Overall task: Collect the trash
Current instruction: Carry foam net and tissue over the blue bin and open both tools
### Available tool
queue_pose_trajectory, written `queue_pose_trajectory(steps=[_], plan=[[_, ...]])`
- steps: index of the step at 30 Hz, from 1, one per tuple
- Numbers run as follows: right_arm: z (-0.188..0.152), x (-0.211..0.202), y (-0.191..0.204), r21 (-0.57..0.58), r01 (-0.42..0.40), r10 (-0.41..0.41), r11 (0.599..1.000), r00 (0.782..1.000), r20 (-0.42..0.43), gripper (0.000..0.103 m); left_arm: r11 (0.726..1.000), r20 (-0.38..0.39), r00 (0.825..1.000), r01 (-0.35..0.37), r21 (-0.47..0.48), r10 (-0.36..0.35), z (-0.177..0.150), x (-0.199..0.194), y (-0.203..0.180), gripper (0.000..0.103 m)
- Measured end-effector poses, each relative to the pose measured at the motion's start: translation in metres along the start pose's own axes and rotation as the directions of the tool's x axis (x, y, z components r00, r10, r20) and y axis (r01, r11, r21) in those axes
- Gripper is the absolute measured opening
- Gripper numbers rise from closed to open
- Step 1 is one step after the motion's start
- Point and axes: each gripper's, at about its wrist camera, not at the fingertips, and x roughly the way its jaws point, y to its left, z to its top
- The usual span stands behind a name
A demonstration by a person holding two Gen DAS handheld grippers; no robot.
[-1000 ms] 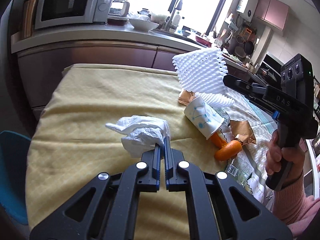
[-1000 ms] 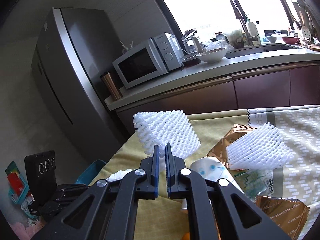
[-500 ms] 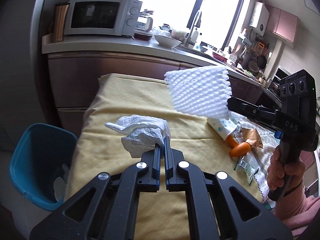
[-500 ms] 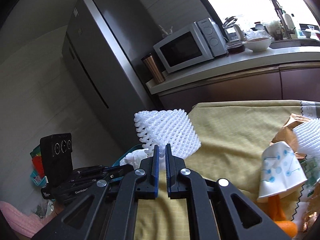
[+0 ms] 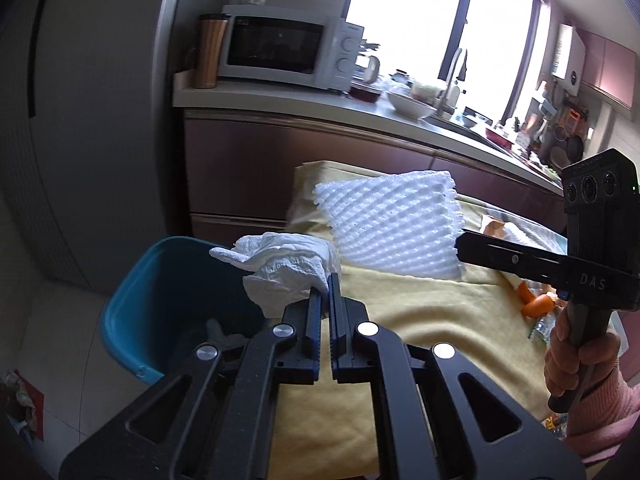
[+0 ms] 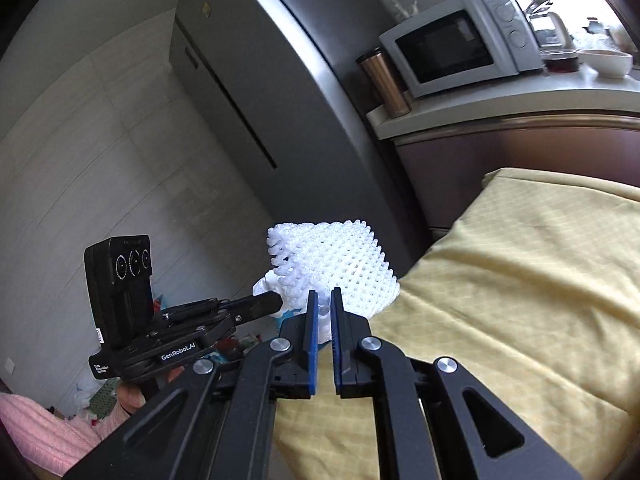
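Left wrist view shows the crumpled tissue pinched in the left gripper over the blue bin, so release only above its opening, the right gripper fingers pinching the foam net beside the yellow-clothed desk in a kitchen.

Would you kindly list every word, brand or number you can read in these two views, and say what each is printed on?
"DAS" – on the body of the right tool, seen from the left wrist.
"GenRobot.AI" – on the body of the left tool, seen from the right wrist.
Small white print beside "GenRobot.AI": too small to read.
Microwave dial markings: too blurred to read.
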Motion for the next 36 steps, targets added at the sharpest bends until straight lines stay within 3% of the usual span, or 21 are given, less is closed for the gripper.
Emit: queue_pose_trajectory(steps=[7, 15, 23, 36], plan=[[0.005, 0.043, 0.013, -0.010, -0.042, 0.041, 0.999, 0.997, -0.060, 0.005, 0.995, -0.036, 0.996, -0.085, -0.044, 0.084, -0.004, 0.009, 0.041, 0.004], [0.009, 0.089, 0.019, 0.005, -0.051, 0.051, 0.999, 0.989, -0.136, 0.005, 0.989, -0.070, 0.990, -0.125, -0.084, 0.119, -0.012, 0.027, 0.067, 0.004], [0.003, 0.124, 0.013, 0.028, -0.018, 0.024, 0.999, 0.978, -0.208, 0.005, 0.985, -0.109, 0.987, -0.133, -0.113, 0.120, -0.018, 0.050, 0.083, 0.004], [0.000, 0.178, 0.002, 0.006, 0.093, -0.087, 0.996, 0.948, -0.306, 0.008, 0.978, -0.204, 0.973, -0.144, -0.153, 0.111, -0.028, 0.104, 0.102, 0.004]])
